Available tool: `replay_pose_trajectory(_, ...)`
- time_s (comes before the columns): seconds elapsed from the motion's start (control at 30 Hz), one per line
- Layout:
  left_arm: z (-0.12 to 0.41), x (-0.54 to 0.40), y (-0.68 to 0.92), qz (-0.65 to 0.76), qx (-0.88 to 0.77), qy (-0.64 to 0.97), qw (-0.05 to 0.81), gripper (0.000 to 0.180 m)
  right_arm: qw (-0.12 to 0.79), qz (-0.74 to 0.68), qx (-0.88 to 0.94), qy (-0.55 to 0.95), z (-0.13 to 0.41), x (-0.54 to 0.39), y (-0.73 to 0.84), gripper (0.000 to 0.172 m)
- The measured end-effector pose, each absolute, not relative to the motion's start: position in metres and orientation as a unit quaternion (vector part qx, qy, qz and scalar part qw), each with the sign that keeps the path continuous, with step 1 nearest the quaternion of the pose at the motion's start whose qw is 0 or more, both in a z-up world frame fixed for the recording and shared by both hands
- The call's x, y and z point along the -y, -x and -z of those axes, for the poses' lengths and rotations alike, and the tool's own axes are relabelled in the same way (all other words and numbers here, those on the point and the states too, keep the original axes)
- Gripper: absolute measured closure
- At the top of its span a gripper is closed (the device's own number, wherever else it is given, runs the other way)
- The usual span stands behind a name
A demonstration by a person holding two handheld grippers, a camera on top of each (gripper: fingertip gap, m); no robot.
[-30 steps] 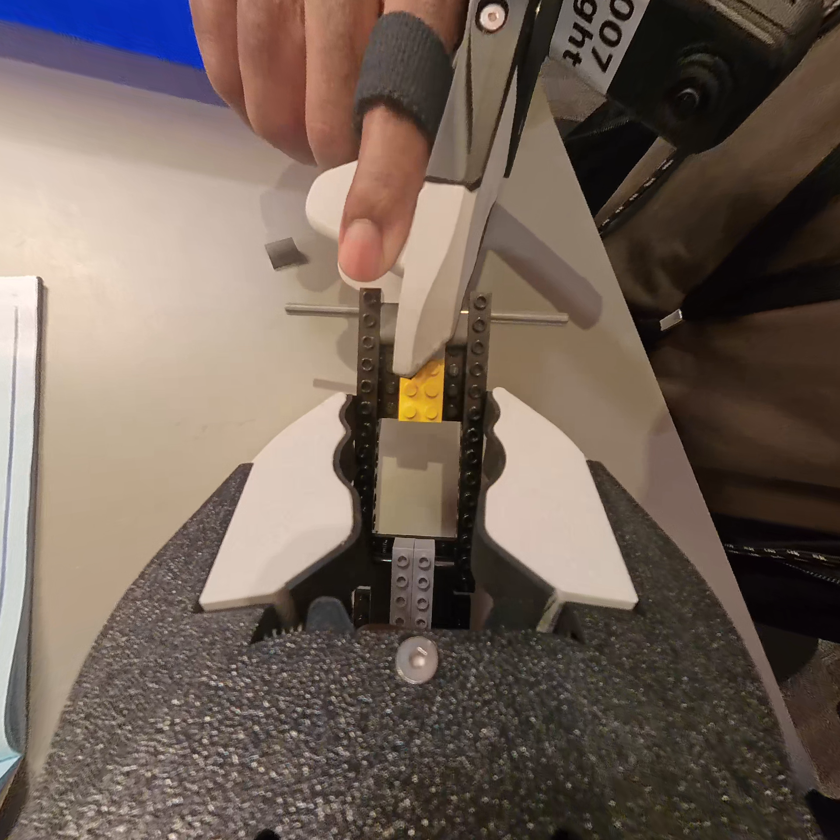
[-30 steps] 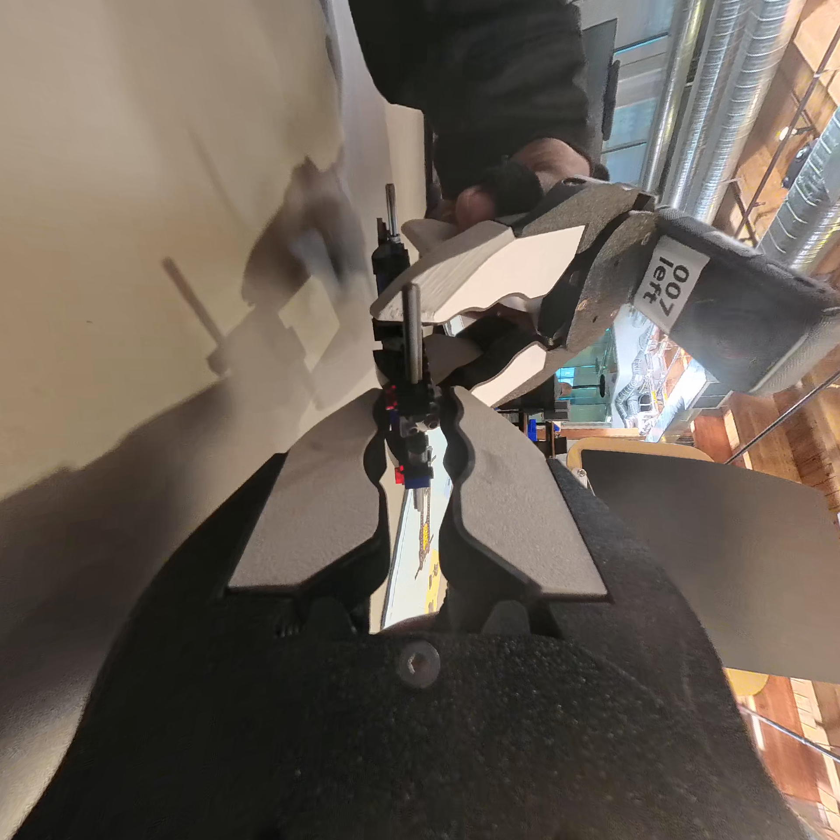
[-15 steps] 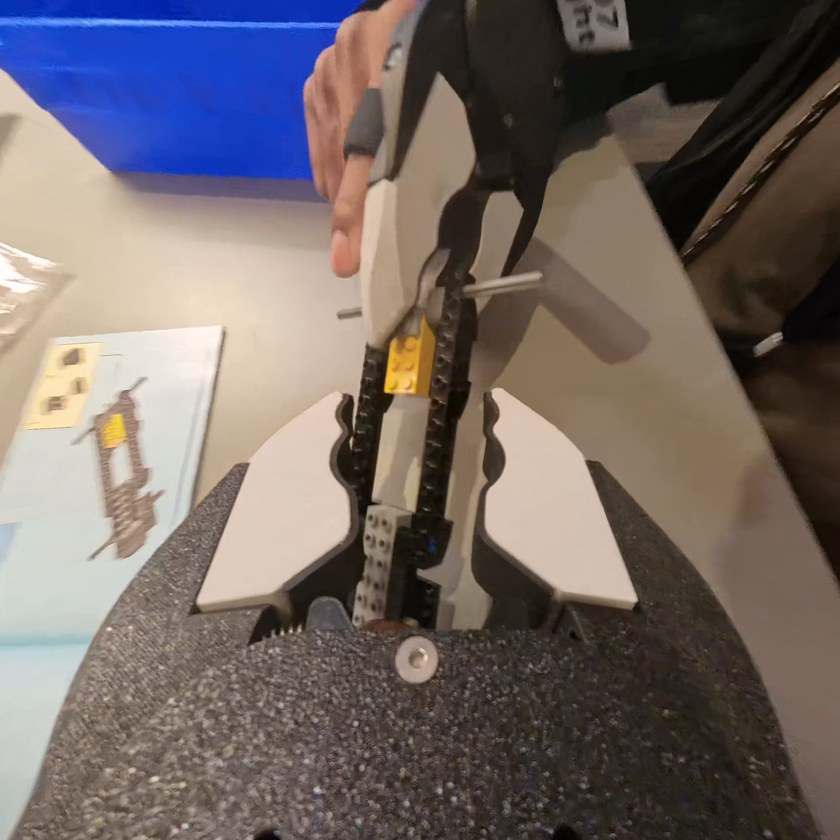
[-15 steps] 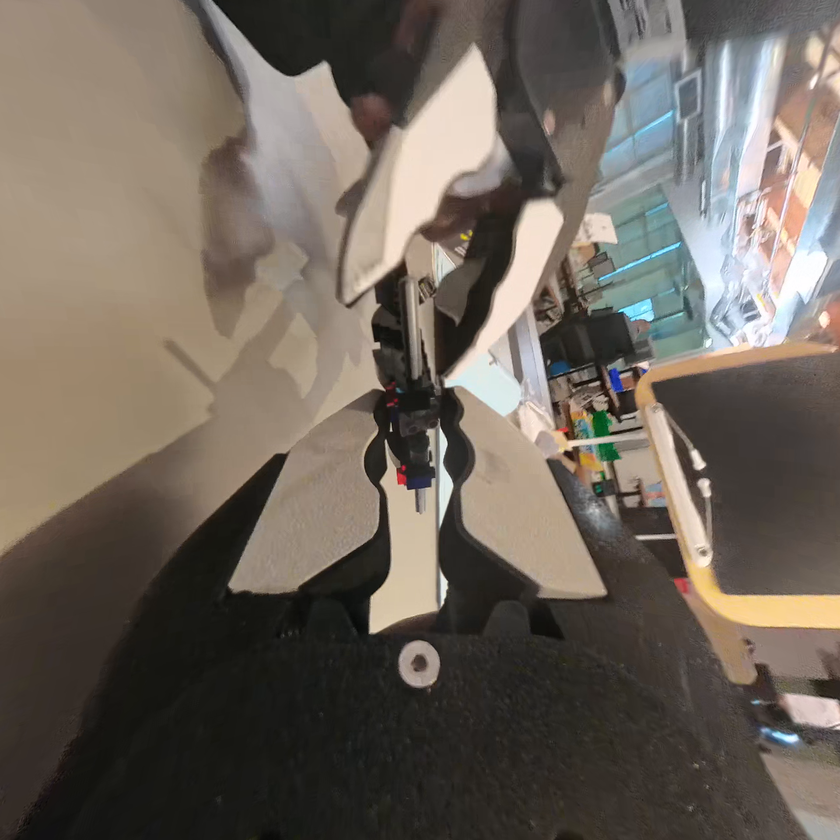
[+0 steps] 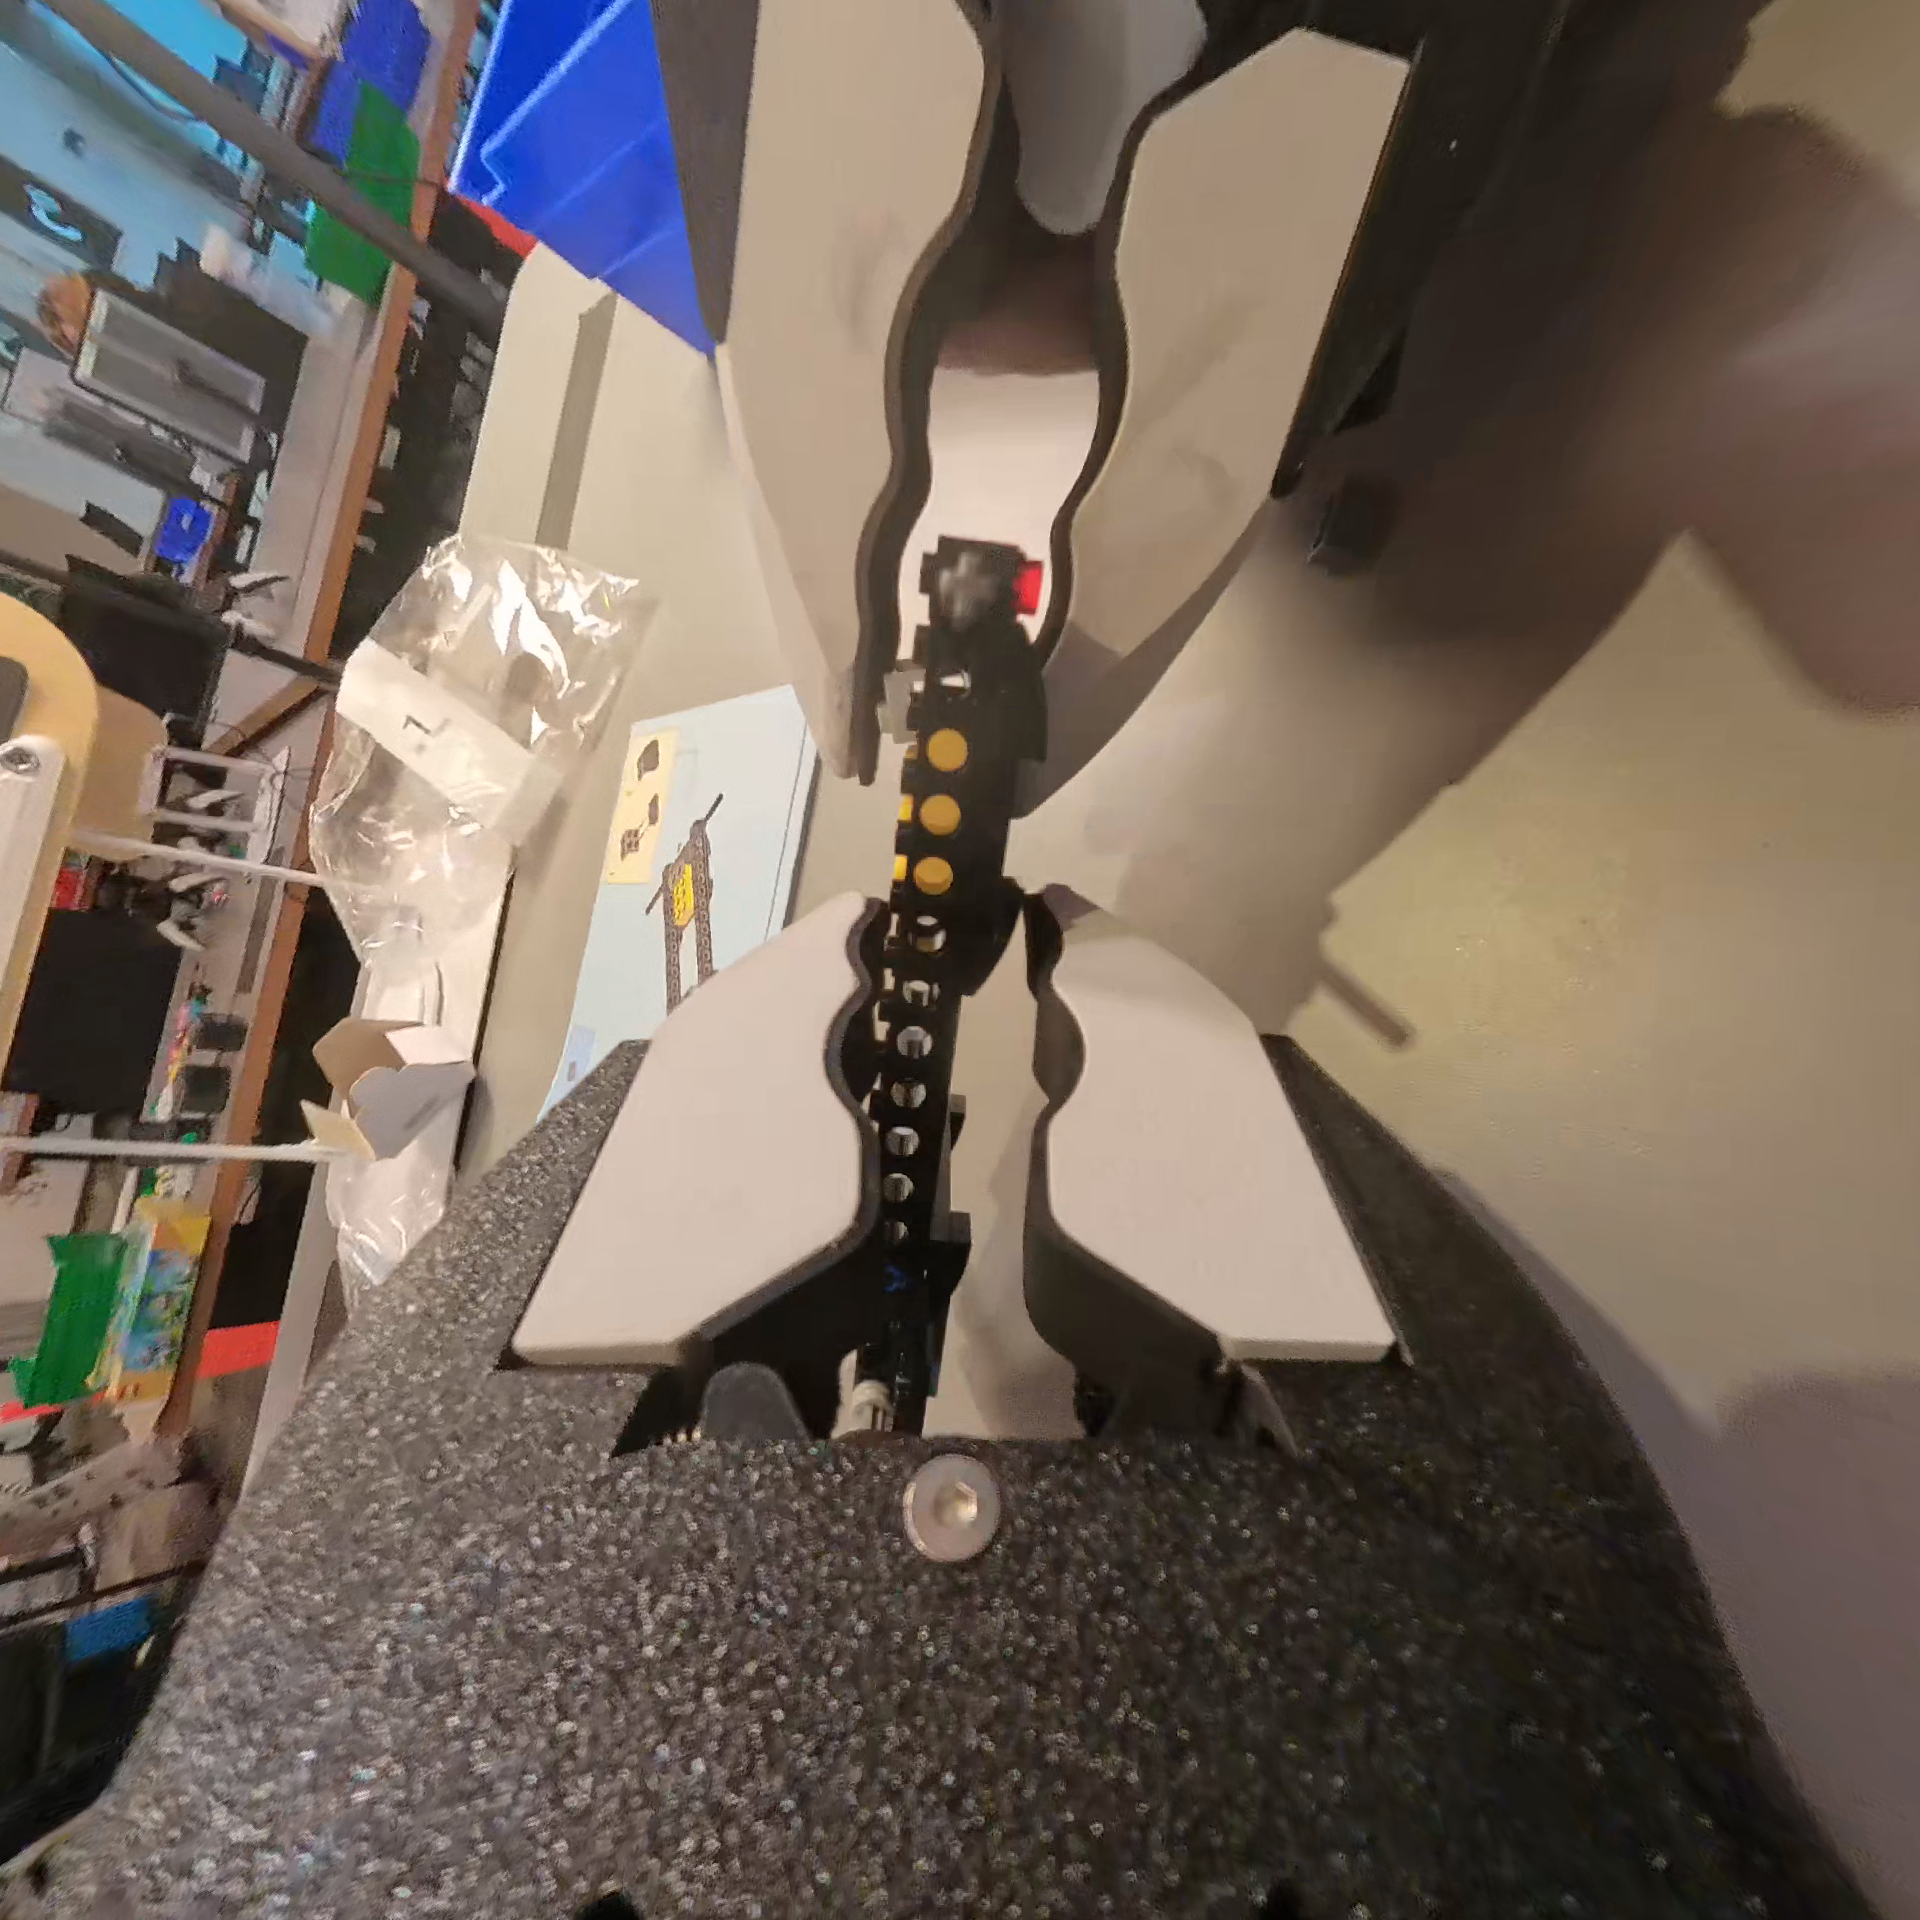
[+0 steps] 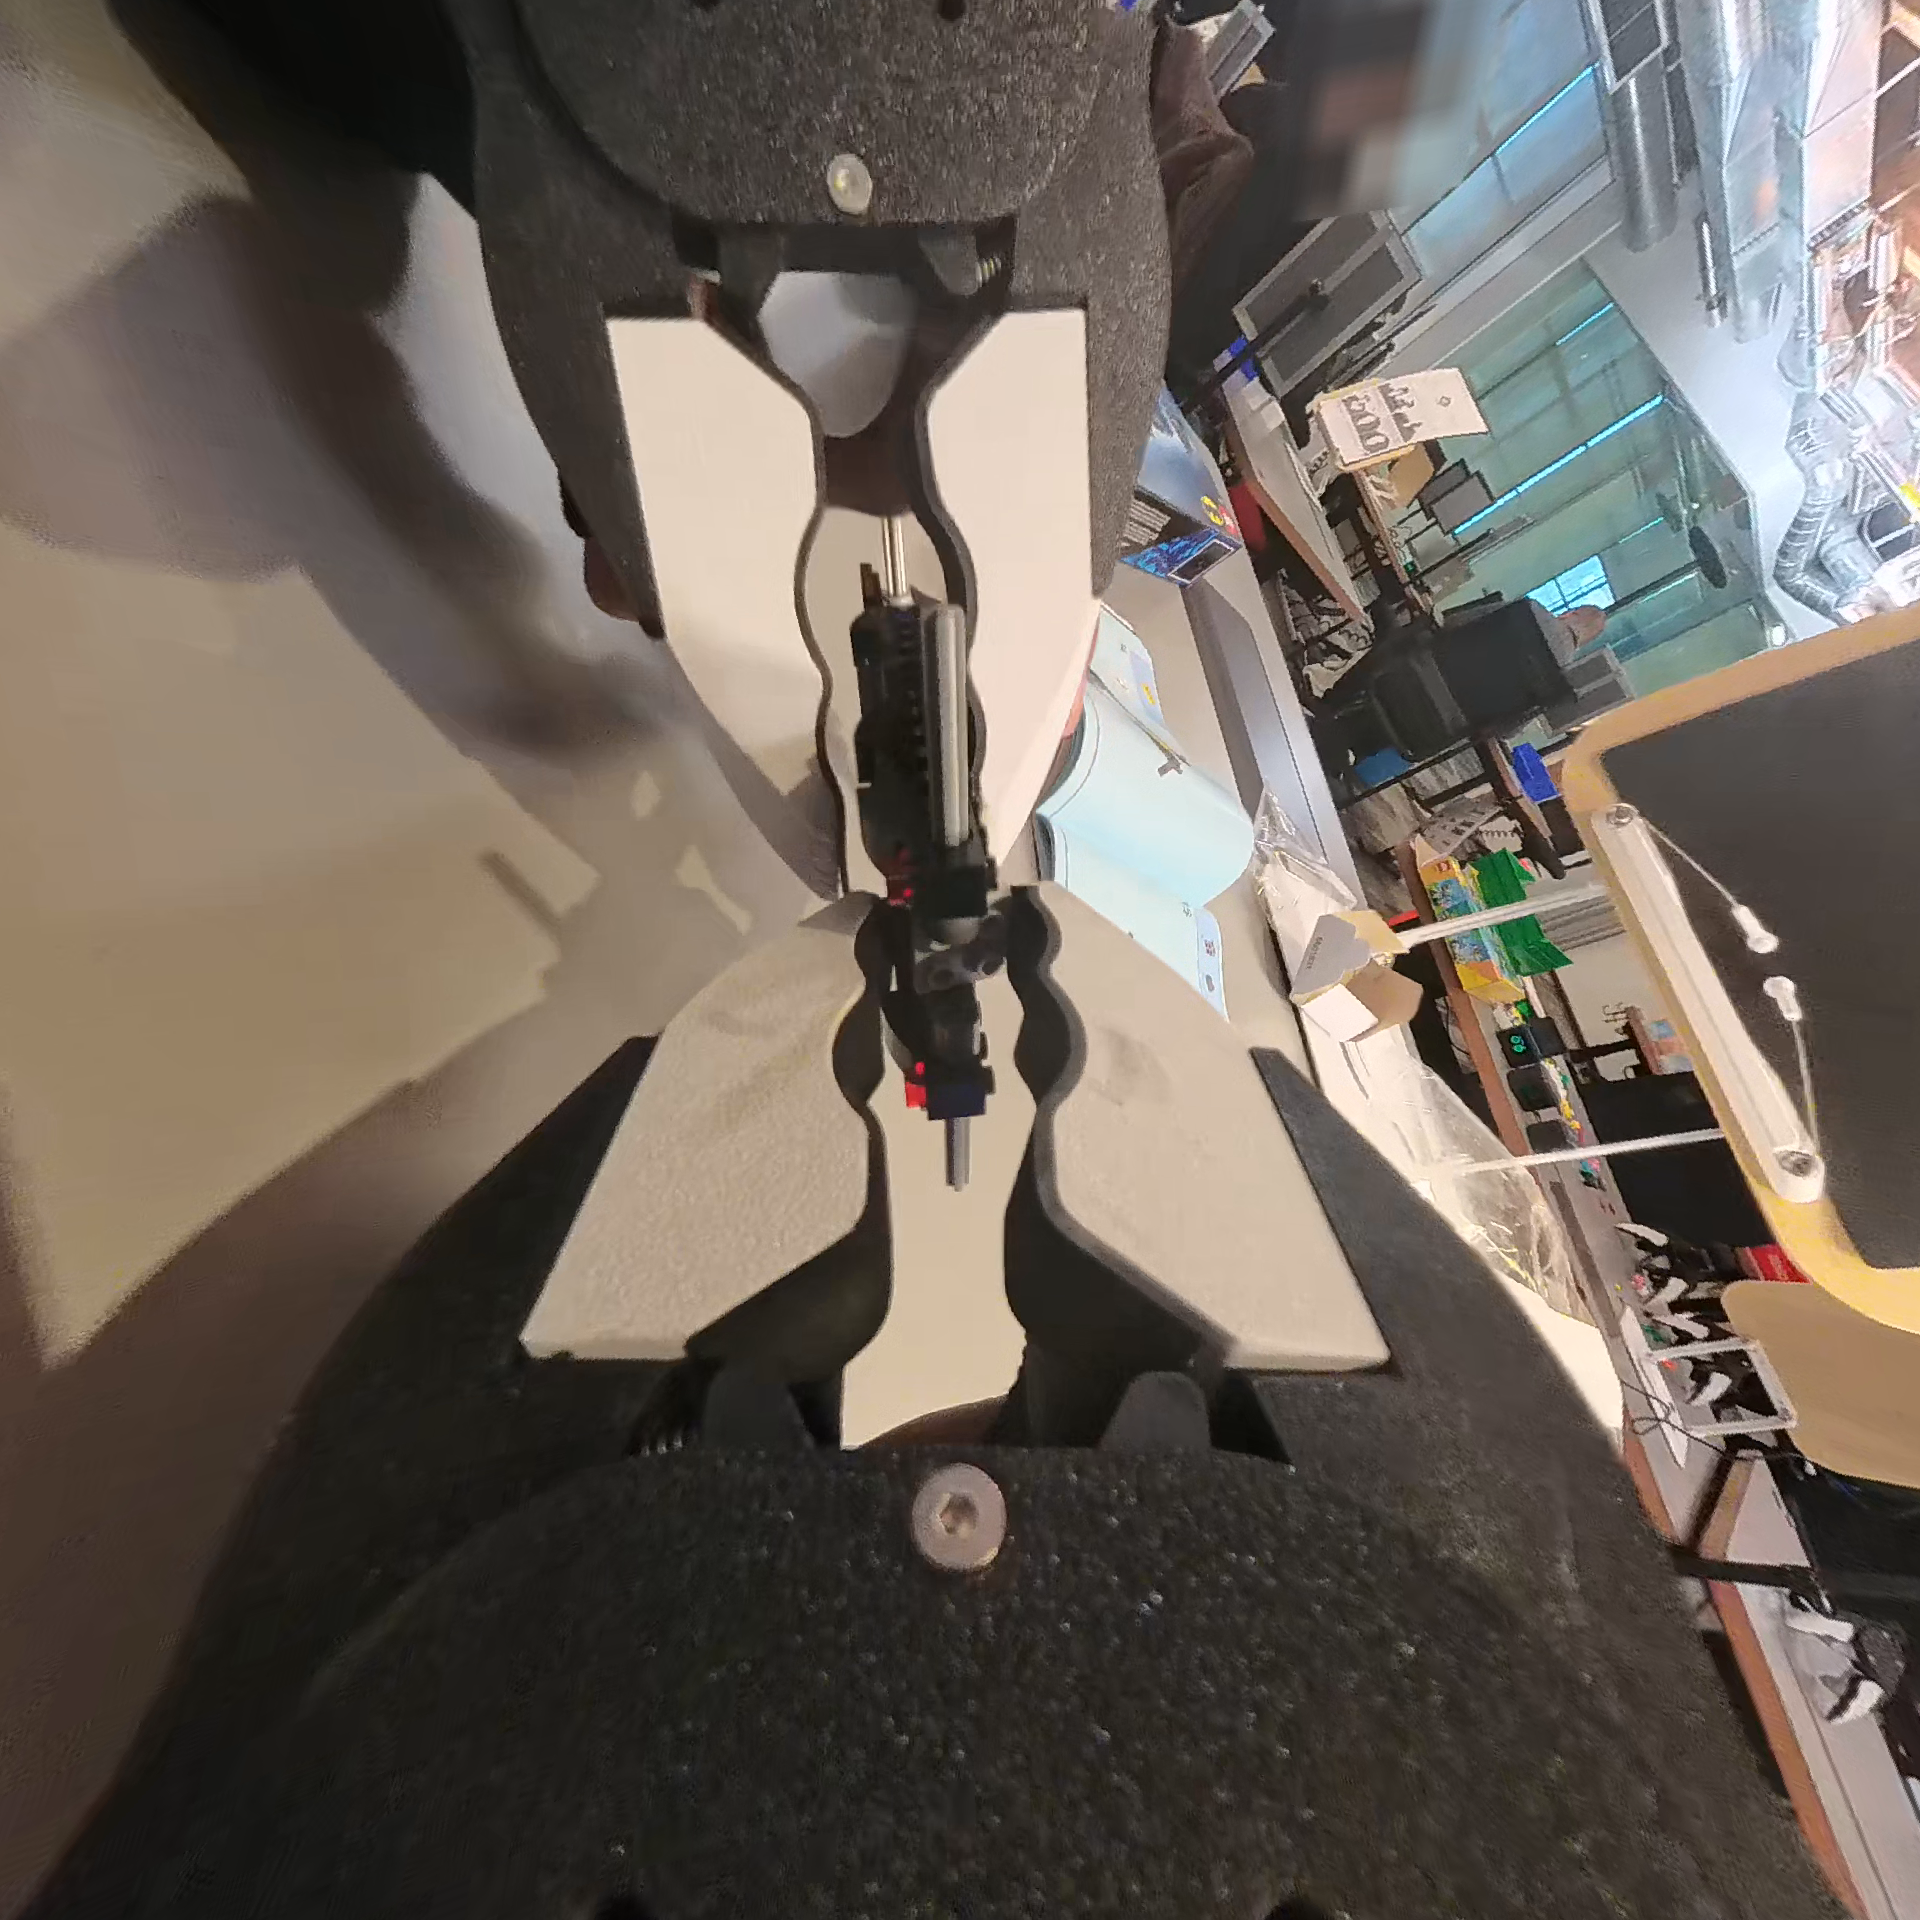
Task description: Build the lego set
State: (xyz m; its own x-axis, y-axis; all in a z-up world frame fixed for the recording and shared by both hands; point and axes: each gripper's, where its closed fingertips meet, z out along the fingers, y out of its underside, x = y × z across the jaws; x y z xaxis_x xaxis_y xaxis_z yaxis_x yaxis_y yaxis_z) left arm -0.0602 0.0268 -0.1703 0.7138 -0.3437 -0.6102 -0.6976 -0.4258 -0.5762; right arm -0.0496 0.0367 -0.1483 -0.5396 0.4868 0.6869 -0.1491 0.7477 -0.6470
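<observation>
Pale beige desk (image 5: 1610, 1039) fills the left wrist view, with a light blue instruction sheet (image 5: 727, 831), a crumpled clear plastic bag (image 5: 468, 748) and a blue bin (image 5: 582, 156) beyond. The left tongs (image 5: 951, 925), spread wide a second ago, have narrowed around the black brick-built beam assembly (image 5: 914, 1039) with yellow studs; its left pad (image 5: 862, 997) touches the beam, while a gap shows at the right pad. The right tongs (image 5: 956, 665) grip the far end, where a hand showed before.

Right wrist view: the right tongs (image 6: 940, 935) stay pinched on the assembly's (image 6: 914, 727) dark end, a grey axle (image 6: 956, 1153) jutting toward the camera. The left tongs (image 6: 894, 790) now face head-on around the beam, with shelving behind.
</observation>
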Motion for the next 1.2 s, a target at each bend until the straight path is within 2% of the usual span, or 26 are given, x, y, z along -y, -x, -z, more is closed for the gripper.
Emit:
replay_pose_trajectory(0.5, 0.162, -0.039, 0.056, -0.284, -0.324, 0.771, 0.469, 0.159, 0.48, -0.33, 0.807, 0.097, 0.147, -0.036, 0.051, 0.151)
replay_pose_trajectory(0.53, 0.163, -0.039, 0.057, -0.287, -0.323, 0.773, 0.465, 0.163, 0.482, -0.326, 0.808, 0.095, 0.148, -0.036, 0.051, 0.15)
replay_pose_trajectory(1.2, 0.158, -0.04, 0.053, -0.303, -0.317, 0.767, 0.467, 0.164, 0.539, -0.272, 0.796, 0.033, 0.143, -0.035, 0.046, 0.15)
